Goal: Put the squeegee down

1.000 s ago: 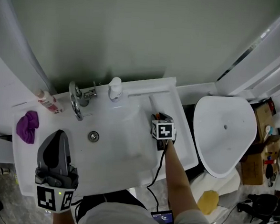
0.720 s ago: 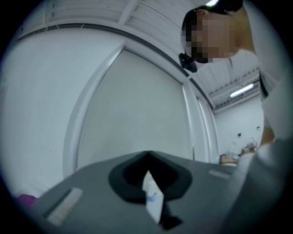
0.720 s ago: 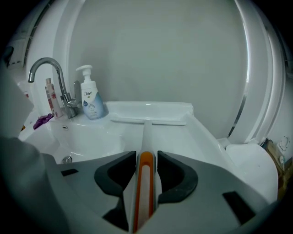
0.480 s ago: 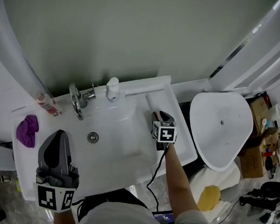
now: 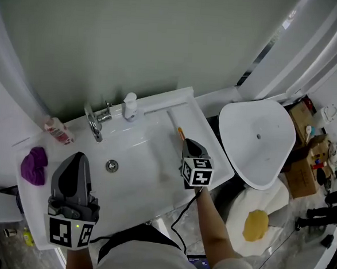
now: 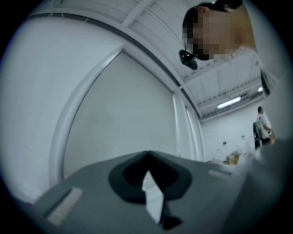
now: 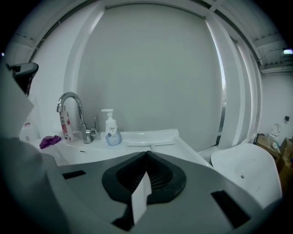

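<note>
The white squeegee [image 5: 176, 123] lies on the sink's right rim [image 5: 212, 163], blade toward the wall, its orange handle end pointing at me. It shows again past the jaws in the right gripper view, squeegee [image 7: 151, 143] lying flat by the basin. My right gripper [image 5: 192, 145] hovers just behind the handle end, apart from it, jaws shut with nothing between them [image 7: 147, 155]. My left gripper [image 5: 77, 158] is held over the sink's front left corner, shut and empty, and points up at the wall [image 6: 147, 157].
A chrome tap [image 5: 93, 123], a soap dispenser [image 5: 129, 106] and a small red-and-white bottle [image 5: 58, 131] stand along the back. A purple cloth [image 5: 34, 166] lies at the far left. A white toilet [image 5: 254, 140] sits to the right, cardboard boxes [image 5: 297, 163] beyond it.
My right gripper has lifted and drawn back off the squeegee, leaving it on the rim with its orange end uncovered. The left gripper has hardly moved.
</note>
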{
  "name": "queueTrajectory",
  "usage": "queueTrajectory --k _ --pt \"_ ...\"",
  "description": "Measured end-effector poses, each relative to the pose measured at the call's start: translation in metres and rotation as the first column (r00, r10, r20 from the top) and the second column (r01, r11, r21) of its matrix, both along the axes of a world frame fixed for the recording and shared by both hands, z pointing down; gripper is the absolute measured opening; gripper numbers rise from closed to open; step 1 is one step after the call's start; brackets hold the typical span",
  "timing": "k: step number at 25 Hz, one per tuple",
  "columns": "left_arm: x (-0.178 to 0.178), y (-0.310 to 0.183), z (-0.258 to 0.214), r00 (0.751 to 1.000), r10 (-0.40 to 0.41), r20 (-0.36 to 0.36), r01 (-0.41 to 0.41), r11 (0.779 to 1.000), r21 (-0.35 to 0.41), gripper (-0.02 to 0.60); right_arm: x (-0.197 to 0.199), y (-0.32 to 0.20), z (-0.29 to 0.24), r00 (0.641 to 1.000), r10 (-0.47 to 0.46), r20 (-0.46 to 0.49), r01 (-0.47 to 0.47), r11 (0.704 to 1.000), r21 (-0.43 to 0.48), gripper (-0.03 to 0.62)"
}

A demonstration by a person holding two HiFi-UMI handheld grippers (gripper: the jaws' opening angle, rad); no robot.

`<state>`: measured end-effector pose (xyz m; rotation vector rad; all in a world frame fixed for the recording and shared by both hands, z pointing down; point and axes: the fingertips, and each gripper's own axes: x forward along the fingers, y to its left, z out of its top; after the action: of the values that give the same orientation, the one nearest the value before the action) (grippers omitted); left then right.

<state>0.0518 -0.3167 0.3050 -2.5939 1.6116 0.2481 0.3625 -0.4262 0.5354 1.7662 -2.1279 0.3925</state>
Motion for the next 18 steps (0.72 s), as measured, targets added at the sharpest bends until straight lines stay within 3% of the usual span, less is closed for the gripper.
queueTrajectory --k 18 --pt "-0.015 0.037 -0.014 0.988 0.155 -0.005 -0.155 0.987 0.051 0.008 -0.054 0.126 -0.121 0.995 0.103 -0.005 -0.098 0.958 0.270 0.002"
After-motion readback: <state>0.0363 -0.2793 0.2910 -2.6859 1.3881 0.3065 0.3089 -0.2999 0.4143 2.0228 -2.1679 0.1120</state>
